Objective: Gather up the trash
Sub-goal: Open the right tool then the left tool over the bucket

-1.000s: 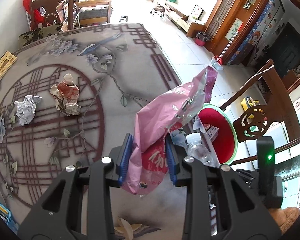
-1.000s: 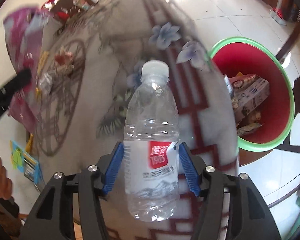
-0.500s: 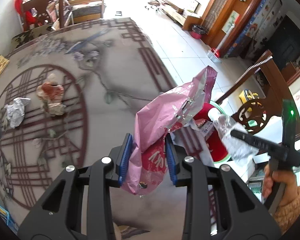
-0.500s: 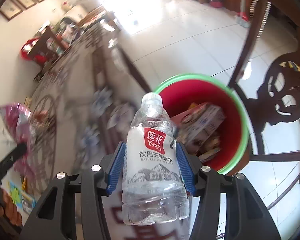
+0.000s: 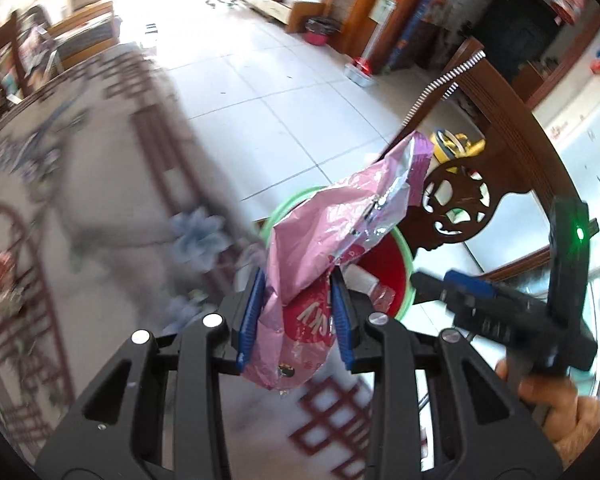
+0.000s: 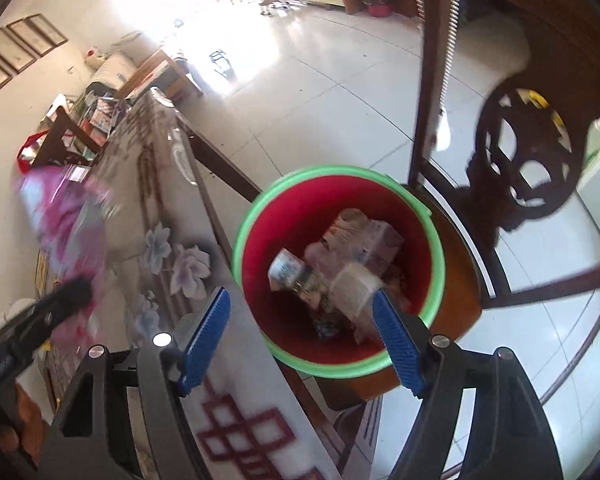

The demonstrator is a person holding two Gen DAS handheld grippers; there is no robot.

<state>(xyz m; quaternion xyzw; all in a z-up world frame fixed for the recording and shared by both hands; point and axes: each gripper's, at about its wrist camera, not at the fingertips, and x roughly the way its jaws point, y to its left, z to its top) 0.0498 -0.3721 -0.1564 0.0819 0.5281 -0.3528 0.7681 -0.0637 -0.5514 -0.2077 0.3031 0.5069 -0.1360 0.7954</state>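
1. My right tool [image 6: 302, 334] hangs empty, blue pads spread wide, directly above the green-rimmed red bin [image 6: 256, 216] just past the table [image 6: 236, 360] edge.
2. My left tool [image 5: 296, 316] stays level, clamped on a pink snack bag [image 5: 324, 240], the bin ahead beyond it.

pale glossy floor tiles [image 6: 340, 92] ran toward a bright, washed-out far end of the room. framed pictures [image 6: 16, 52] hung on the white wall [image 6: 60, 8], and a dark carved wooden chair [image 6: 532, 152] stood beside the table [image 5: 100, 184] with its flower-patterned cover.
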